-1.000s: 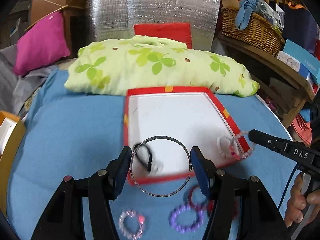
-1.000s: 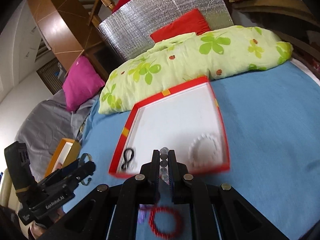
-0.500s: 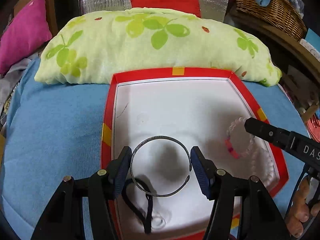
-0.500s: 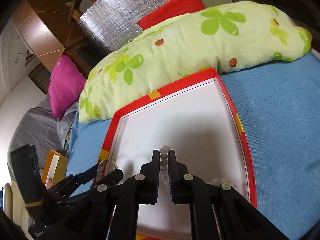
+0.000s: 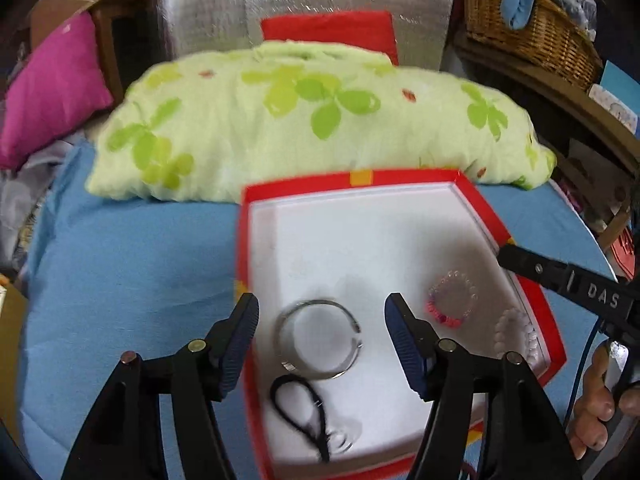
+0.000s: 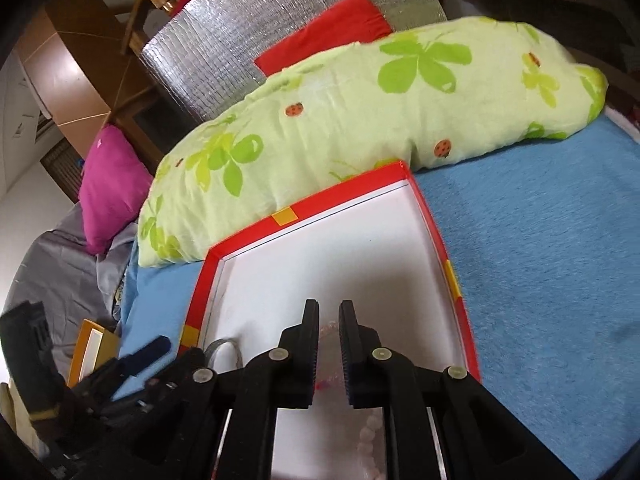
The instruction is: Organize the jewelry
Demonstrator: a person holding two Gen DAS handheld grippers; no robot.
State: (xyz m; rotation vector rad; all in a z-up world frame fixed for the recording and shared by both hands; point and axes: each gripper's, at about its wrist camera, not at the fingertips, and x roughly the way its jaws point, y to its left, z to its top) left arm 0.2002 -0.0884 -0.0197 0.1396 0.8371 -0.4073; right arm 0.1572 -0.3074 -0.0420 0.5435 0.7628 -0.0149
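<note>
Both grippers, left [image 5: 320,320] and right [image 6: 328,320], opening empty; beaded bracelet [image 6: 329,326] blurred behind right fingers.

Even indoor light, soft focus, strong fisheye bending.
Grey shadows pool on the white box floor [image 5: 360,248]; motion blur smears the pillow [image 5: 312,120]; frame corners fall black.

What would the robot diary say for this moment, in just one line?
left tool: opening, silver bangle released in red box | right tool: opening, clear-pink bead bracelet dropped | step: withdraw
</note>
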